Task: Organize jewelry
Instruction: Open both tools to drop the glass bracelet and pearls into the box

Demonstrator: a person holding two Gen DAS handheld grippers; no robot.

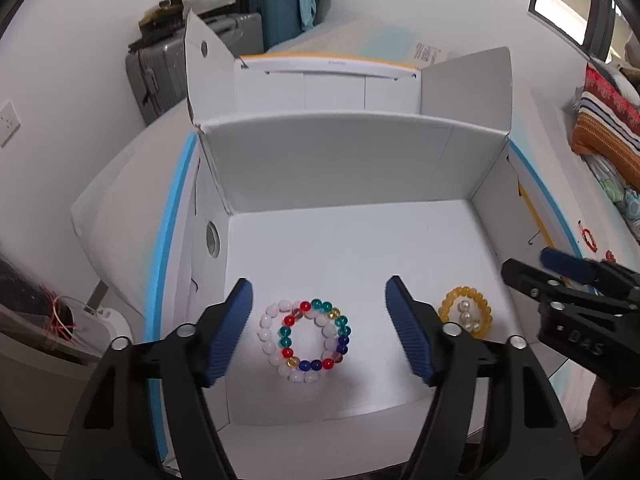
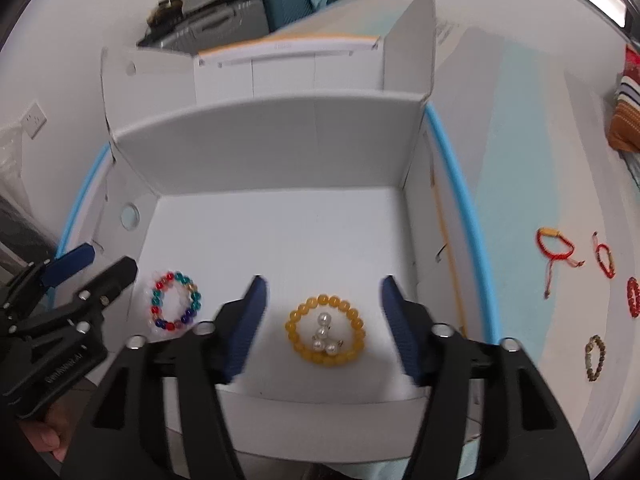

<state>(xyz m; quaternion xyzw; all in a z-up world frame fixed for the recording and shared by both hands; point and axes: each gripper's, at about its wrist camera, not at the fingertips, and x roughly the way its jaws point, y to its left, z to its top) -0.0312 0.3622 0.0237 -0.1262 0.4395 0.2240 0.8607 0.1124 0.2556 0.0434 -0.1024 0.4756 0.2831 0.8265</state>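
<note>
Our left gripper point(image 1: 320, 330) stands with its jaws wide apart and empty, and straight below the gap between them lie the multicolour bead bracelet point(image 1: 316, 336) and the white bead bracelet point(image 1: 294, 342), overlapping each other flat on the floor of the white box point(image 1: 344, 160), touched by neither pad. Our right gripper point(image 2: 322, 328) is likewise spread wide and holding nothing; centred between its fingers, also untouched, the yellow bead bracelet point(image 2: 325, 332) lies flat with a small pearl piece point(image 2: 323, 336) inside its ring. These are rings, so we read no long axis in them. Outward from the right fingers, past the box's right wall on the pale cloth point(image 2: 520, 160), wait the loose pieces: a red cord bracelet point(image 2: 555, 245), a red bead bracelet point(image 2: 605, 260) and a brownish bead bracelet point(image 2: 595, 357). We judge the right hand the nearer for those; the left is well apart from them.
</note>
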